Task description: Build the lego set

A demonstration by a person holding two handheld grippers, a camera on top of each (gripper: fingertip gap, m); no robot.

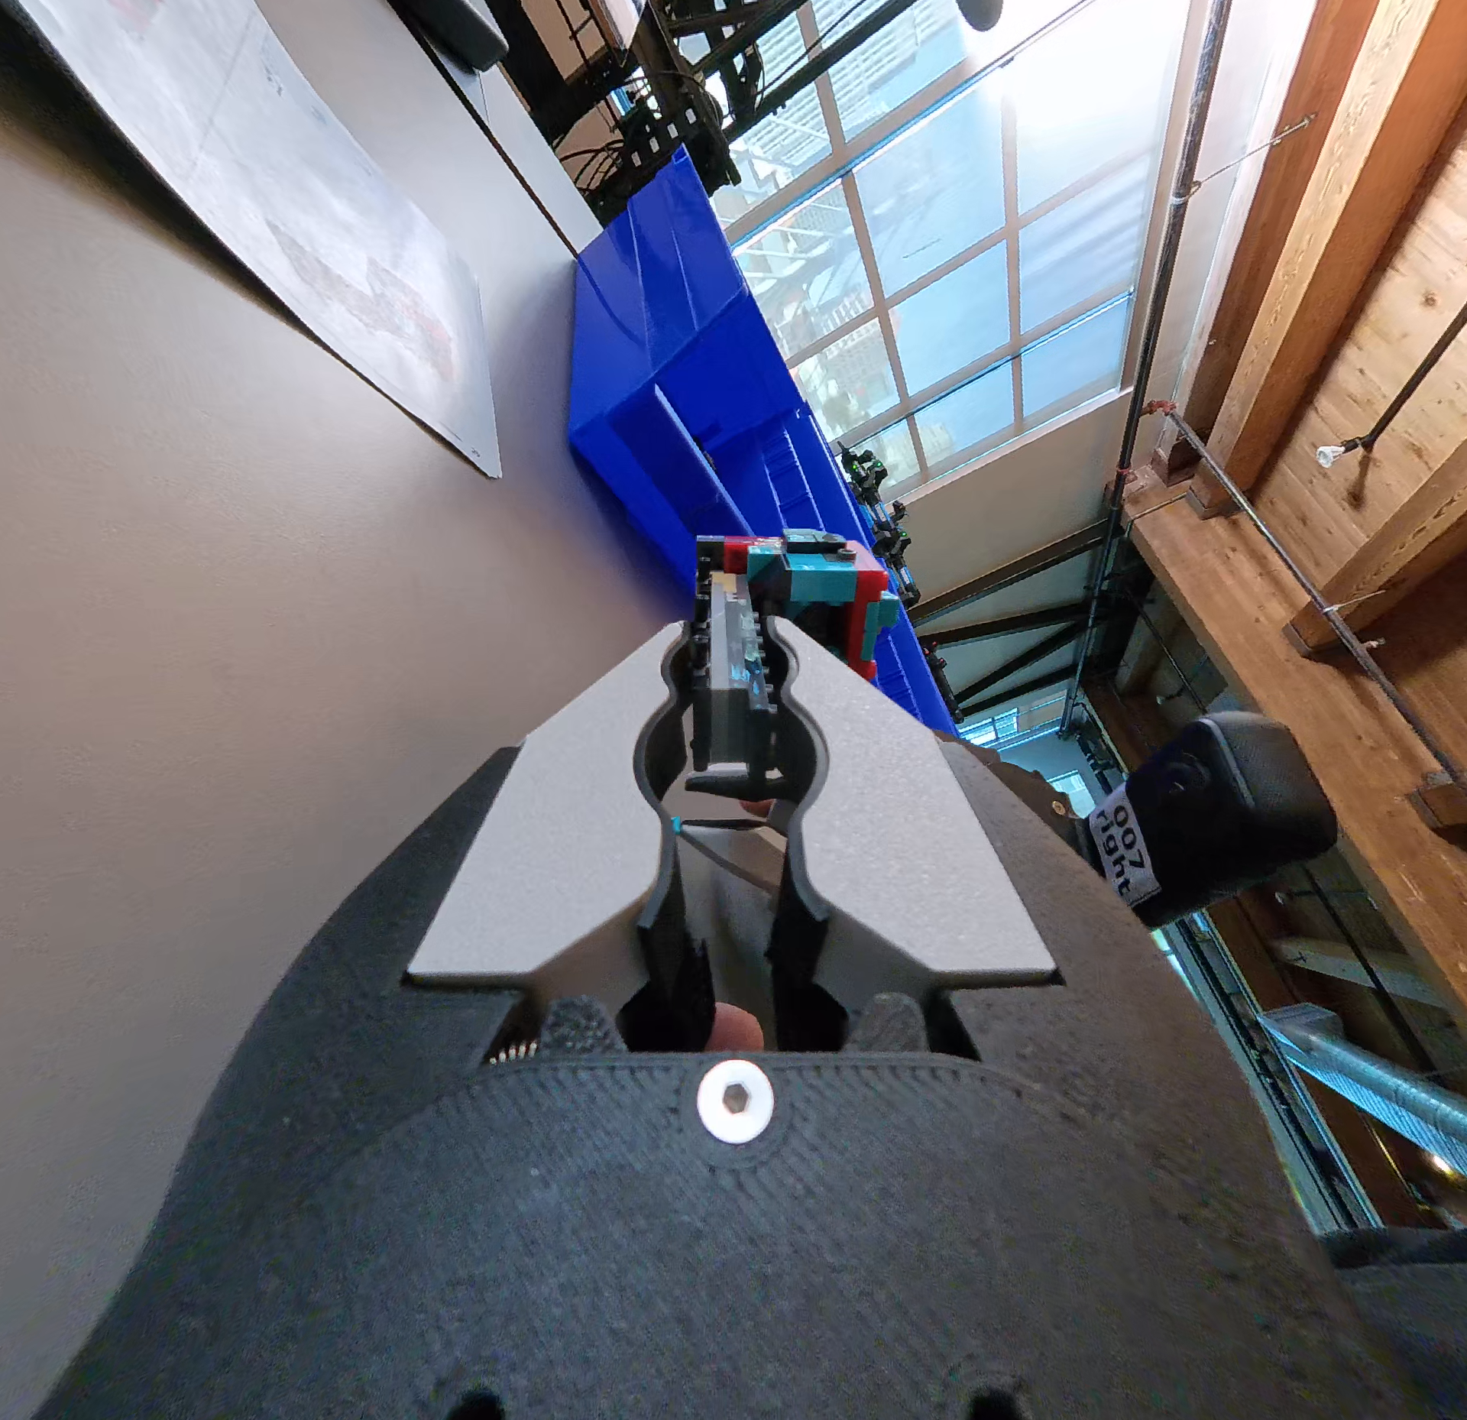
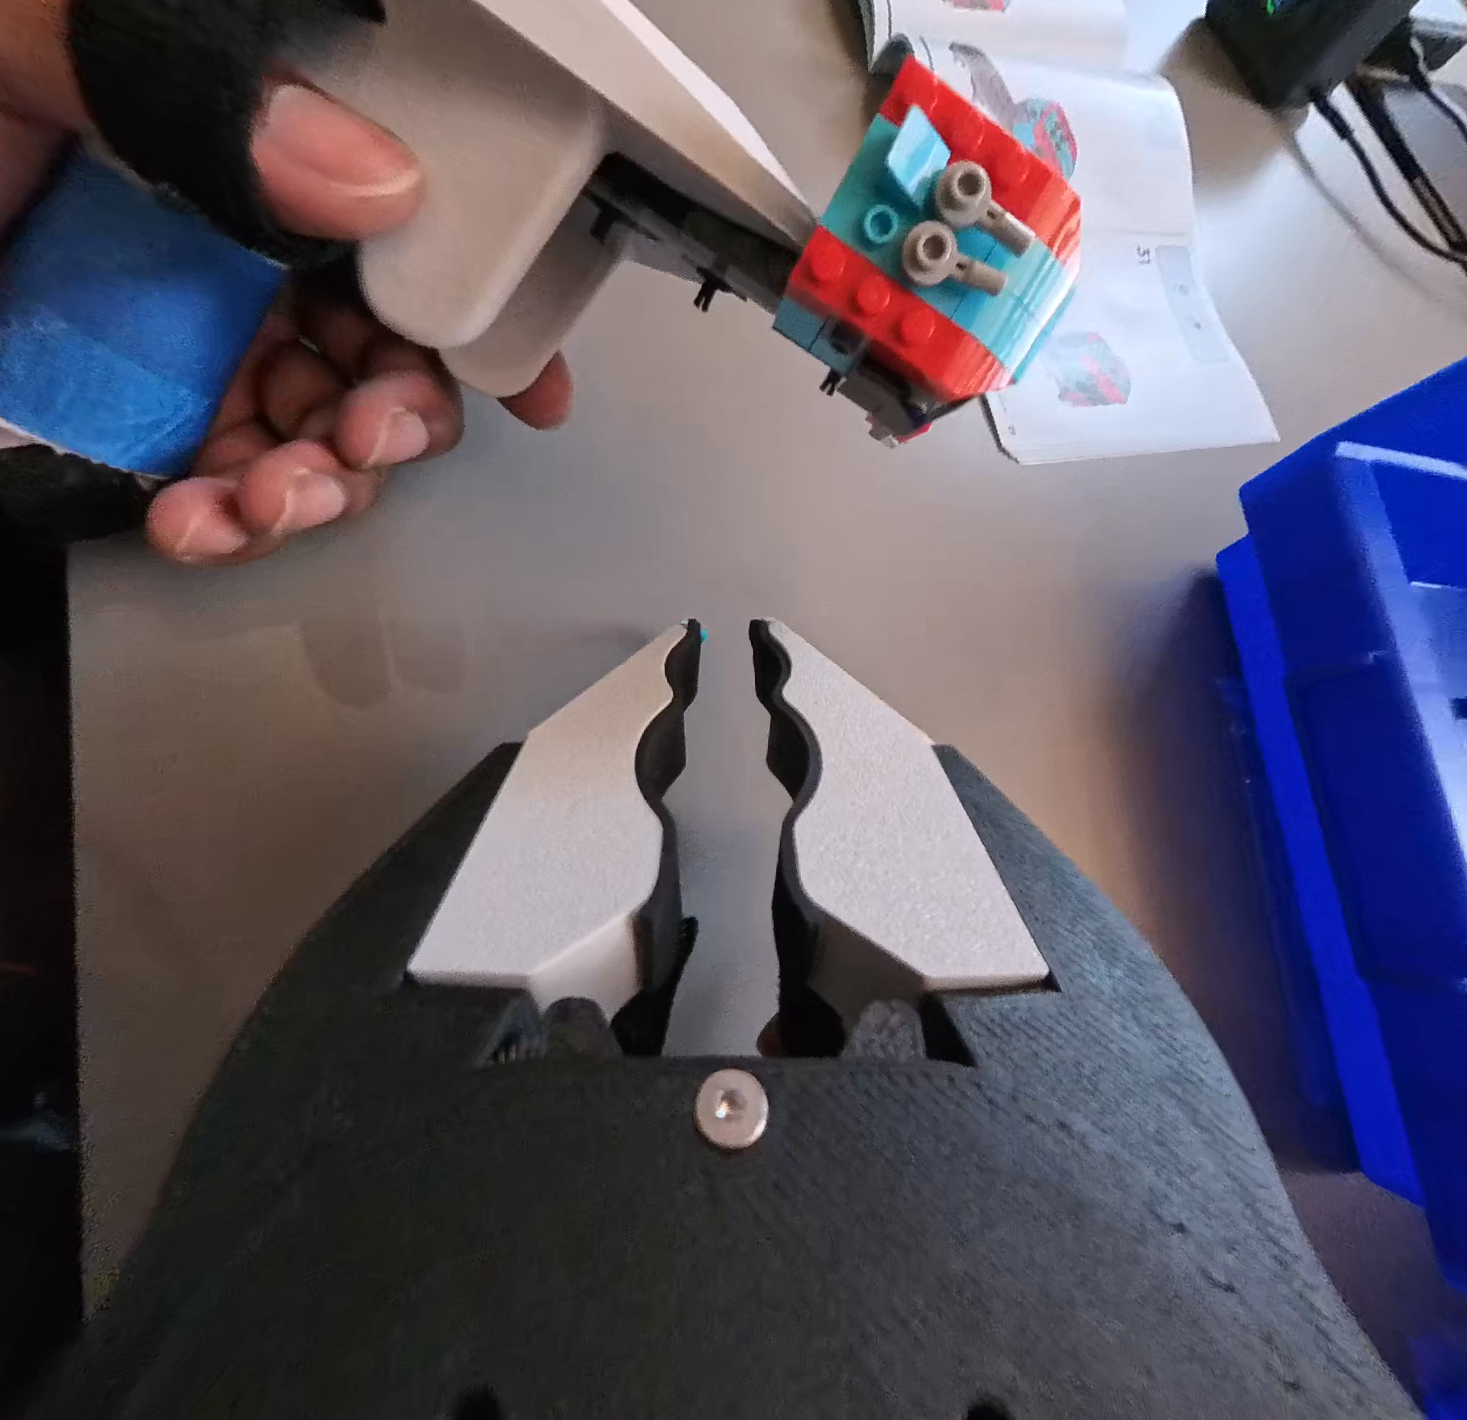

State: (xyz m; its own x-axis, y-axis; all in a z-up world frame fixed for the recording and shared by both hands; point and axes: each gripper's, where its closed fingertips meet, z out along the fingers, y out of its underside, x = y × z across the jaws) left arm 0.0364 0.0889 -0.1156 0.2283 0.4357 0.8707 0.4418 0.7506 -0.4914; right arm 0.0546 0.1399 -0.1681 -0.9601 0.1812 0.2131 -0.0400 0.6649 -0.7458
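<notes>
My left gripper (image 1: 726, 635) is shut on the dark grey base of a lego model (image 1: 818, 580). The model's red and teal block sticks out past the fingertips. In the right wrist view the left gripper (image 2: 786, 230) holds the model (image 2: 937, 246) in the air above the grey table (image 2: 714, 508), at the upper middle. Two grey pin pieces (image 2: 960, 199) and a light blue slope sit on the model's studded face. My right gripper (image 2: 724, 627) hovers below the model, apart from it, fingers narrowly open, nothing between them.
An open instruction booklet (image 2: 1135, 294) lies on the table beyond the model, also in the left wrist view (image 1: 317, 230). A blue bin (image 2: 1365, 707) stands at the right edge. A black device with green lights and cables (image 2: 1302, 16) is at the far right. A person's hand (image 2: 317, 445) grips the left tool. There is about 8 cm between the tips of the two grippers.
</notes>
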